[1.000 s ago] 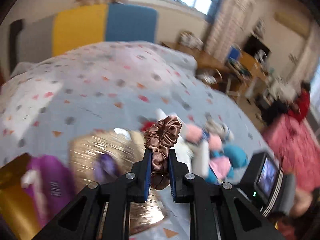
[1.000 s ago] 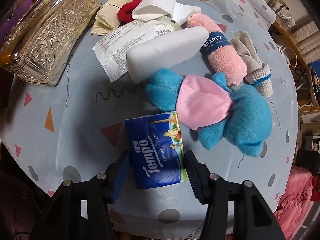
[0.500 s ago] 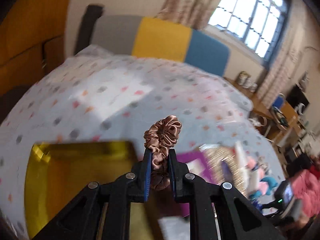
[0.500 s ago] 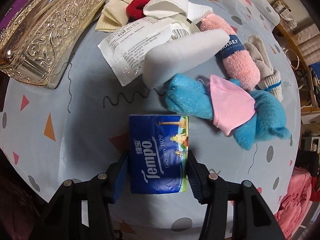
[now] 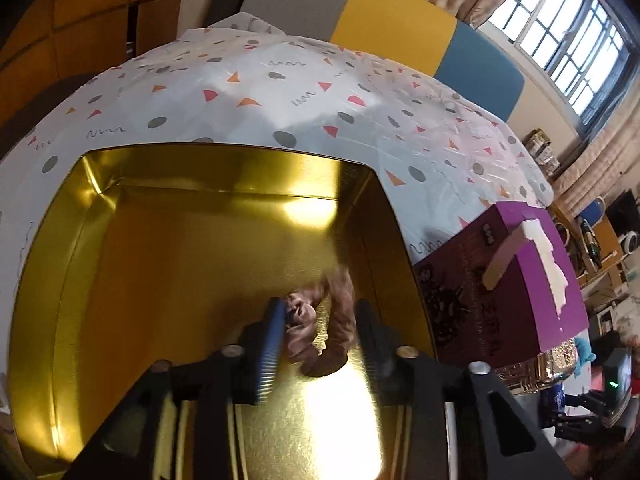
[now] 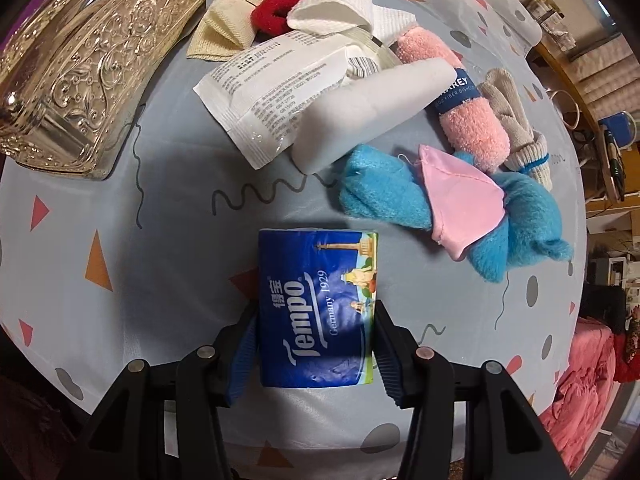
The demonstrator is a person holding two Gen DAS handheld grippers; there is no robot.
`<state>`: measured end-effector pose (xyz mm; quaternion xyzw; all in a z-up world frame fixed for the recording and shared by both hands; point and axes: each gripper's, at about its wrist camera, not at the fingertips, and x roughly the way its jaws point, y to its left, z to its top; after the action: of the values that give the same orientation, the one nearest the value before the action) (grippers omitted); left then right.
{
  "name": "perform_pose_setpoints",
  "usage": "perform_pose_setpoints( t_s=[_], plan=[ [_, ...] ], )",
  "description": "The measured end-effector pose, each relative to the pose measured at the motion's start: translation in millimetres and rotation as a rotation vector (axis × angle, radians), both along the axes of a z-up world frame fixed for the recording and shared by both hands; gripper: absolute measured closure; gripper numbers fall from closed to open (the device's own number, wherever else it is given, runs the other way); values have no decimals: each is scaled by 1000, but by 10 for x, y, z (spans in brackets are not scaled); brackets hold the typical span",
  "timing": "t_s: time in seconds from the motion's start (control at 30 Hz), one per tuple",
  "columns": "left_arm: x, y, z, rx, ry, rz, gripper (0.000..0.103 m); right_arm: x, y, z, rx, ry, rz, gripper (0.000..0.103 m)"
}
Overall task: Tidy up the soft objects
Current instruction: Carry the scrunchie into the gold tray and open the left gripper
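Observation:
In the left wrist view my left gripper hangs over an open gold tin, its jaws opening. A brown satin scrunchie sits blurred between them, against the left pad and clear of the right one. In the right wrist view my right gripper points down at the patterned tablecloth. Both its pads press the sides of a blue Tempo tissue pack that lies on the cloth. Behind it lie a blue and pink plush, a pink towel roll and a red scrunchie.
A purple box stands right of the gold tin. An embossed gold box sits at the far left of the right wrist view. A wipes packet, a white pad, a grey sock and folded cloths crowd the back.
My left gripper swung left and down over the gold tin and let go of the brown scrunchie. My right gripper's fingers closed in onto the sides of the tissue pack.

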<state>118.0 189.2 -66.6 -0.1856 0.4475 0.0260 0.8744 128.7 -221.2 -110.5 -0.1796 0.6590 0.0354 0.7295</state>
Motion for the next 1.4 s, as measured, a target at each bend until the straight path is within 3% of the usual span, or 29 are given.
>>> perform_pose_setpoints(
  t_s=[0.17,0.43,0.57,0.77,1.1,1.2,1.4],
  plan=[
    [-108,-38,106,37,-31,6,34,3,94,-69,-6,-7,-11,50],
    [-509,-66,222,71,-63,19,27,-118,224,-81,20,-27,-19,51],
    [-690,-81,248,82,-64,15,26,-211,291,2,106,-52,-40,51],
    [-857,-157,329,112,-90,-10,25,-266,344,249,205,-139,-98,51],
    [-1012,-251,466,172,-119,-22,22,31,585,884,255,-335,-125,51],
    [-1050,-268,481,186,-122,-25,21,226,657,1131,272,-403,-103,51],
    [-1090,-256,469,184,-114,-25,21,423,1268,1655,342,-507,28,51]
  ],
)
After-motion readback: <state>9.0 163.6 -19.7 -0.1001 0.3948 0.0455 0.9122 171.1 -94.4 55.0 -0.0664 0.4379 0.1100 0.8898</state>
